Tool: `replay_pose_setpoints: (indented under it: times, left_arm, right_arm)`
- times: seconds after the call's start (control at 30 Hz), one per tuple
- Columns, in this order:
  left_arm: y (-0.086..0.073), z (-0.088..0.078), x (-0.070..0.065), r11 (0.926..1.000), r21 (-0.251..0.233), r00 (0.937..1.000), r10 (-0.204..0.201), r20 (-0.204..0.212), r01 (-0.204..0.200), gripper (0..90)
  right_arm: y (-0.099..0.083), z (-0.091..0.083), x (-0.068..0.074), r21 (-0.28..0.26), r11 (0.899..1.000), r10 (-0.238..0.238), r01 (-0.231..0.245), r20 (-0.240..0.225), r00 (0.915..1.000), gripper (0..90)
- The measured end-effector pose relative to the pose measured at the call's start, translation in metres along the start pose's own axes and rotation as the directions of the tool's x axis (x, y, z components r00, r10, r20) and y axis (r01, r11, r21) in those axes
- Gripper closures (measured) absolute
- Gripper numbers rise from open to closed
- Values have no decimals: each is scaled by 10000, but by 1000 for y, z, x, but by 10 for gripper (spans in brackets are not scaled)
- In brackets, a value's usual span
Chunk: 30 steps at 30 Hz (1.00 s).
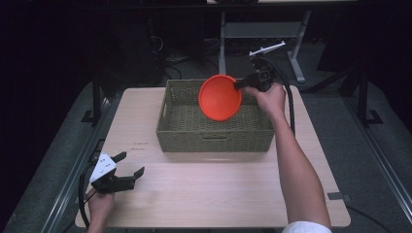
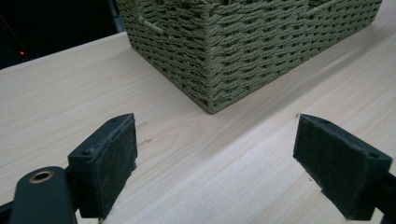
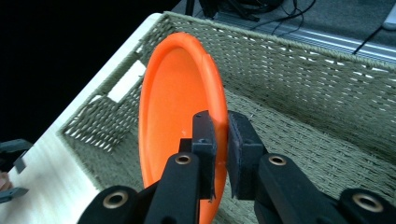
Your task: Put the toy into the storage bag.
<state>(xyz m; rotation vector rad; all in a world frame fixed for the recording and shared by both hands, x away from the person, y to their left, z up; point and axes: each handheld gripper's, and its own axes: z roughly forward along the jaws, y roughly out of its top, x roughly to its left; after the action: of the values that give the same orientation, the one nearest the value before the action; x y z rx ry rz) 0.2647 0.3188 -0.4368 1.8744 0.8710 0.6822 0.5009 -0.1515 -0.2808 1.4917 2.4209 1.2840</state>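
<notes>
On the table (image 1: 194,194), the right hand-held gripper (image 1: 239,85) clamps the orange plate (image 1: 220,97) by its rim, on edge over the wicker basket (image 1: 214,137) near the far edge (left hand-held gripper (image 1: 130,164) gaping, idle), so lowering and release seem next.

A pale wooden table (image 1: 214,189) with rounded corners carried the things. A green woven basket (image 1: 214,131) stood directly on it, toward the far edge and about midway across, its near wall facing the person. The wide near part of the top was bare wood, apart from a small dark mark (image 1: 139,144) just left of the basket.
</notes>
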Motion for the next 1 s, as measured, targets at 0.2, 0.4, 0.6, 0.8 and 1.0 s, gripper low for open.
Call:
replay_pose_setpoints:
  times: [0.2, 0.4, 0.6, 0.8, 1.0]
  left_arm:
    - [0, 0, 0, 10000, 5, 10000, -3, 47, 3, 130]
    - [0, 0, 0, 10000, -2, 10000, -25, 27, 25, 130]
    - [0, 0, 0, 10000, 38, 10000, 17, 18, -17, 130]
    - [0, 0, 0, 10000, 3, 10000, -16, 15, 16, 130]
    - [0, 0, -1, 10000, 27, 10000, 49, 4, -49, 130]
  right_arm:
    - [-6, 18, -8, 170, 9995, 276, -276, 50, 9996, 821]
    - [-9, 28, -12, 446, 9983, 364, -367, 68, 9993, 821]
    - [-10, 36, -15, 719, 9965, 422, -434, 185, 9989, 821]
    - [-11, 41, -19, 1002, 9935, 525, -547, 237, 9983, 821]
    - [-17, 43, -26, 1130, 9910, 685, -717, 312, 9972, 821]
